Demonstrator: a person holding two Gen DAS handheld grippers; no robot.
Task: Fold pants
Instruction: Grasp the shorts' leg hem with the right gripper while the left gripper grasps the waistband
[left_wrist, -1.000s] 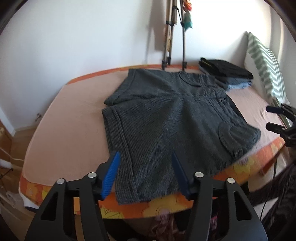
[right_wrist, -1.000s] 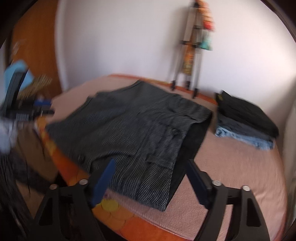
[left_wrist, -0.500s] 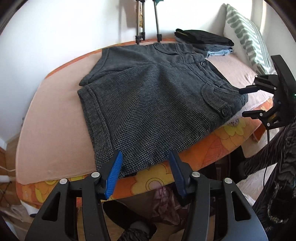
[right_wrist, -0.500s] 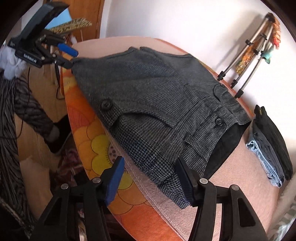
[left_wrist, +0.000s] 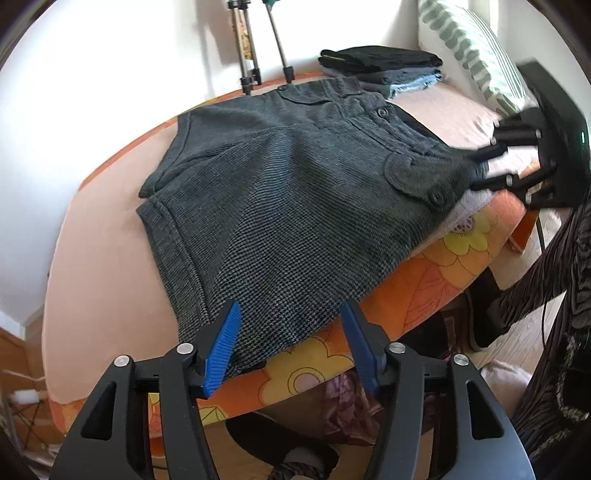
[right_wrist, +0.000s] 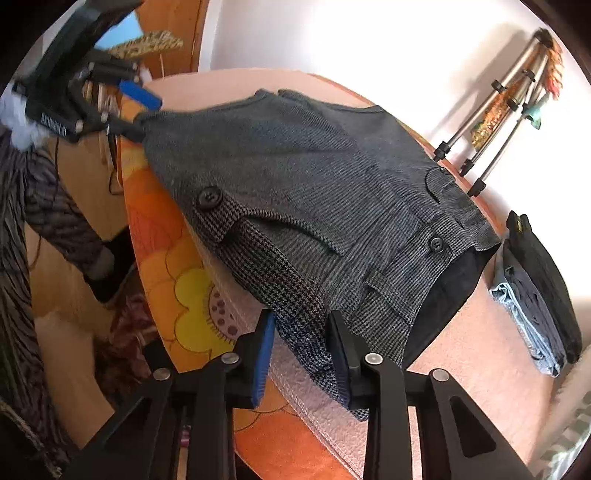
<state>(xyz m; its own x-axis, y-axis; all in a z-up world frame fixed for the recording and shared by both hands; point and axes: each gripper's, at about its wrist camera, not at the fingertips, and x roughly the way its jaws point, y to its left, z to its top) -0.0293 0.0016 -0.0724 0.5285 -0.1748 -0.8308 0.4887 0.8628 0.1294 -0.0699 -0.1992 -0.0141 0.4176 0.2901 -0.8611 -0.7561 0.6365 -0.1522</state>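
Note:
Dark grey houndstooth shorts (left_wrist: 295, 192) lie flat on a pink-covered bed, waistband toward the right. My left gripper (left_wrist: 291, 343) is open, its blue pads straddling the near hem corner of the leg. My right gripper (right_wrist: 303, 354) is open, narrower than before, its pads on either side of the waistband corner (right_wrist: 310, 332) at the bed's edge. In the left wrist view the right gripper (left_wrist: 480, 170) sits at the waistband corner. In the right wrist view the left gripper (right_wrist: 136, 110) sits at the far hem corner.
A stack of folded dark and light-blue clothes (left_wrist: 384, 66) lies at the back of the bed (left_wrist: 103, 236). A striped pillow (left_wrist: 469, 51) leans at the right. Tripod legs (left_wrist: 258, 48) stand against the wall. The orange flowered bed edge (left_wrist: 461, 251) drops to the floor.
Both grippers have moved in to the shorts' near corners. The right gripper's jaws have narrowed around the waistband corner. The left gripper is lower and closer to the hem.

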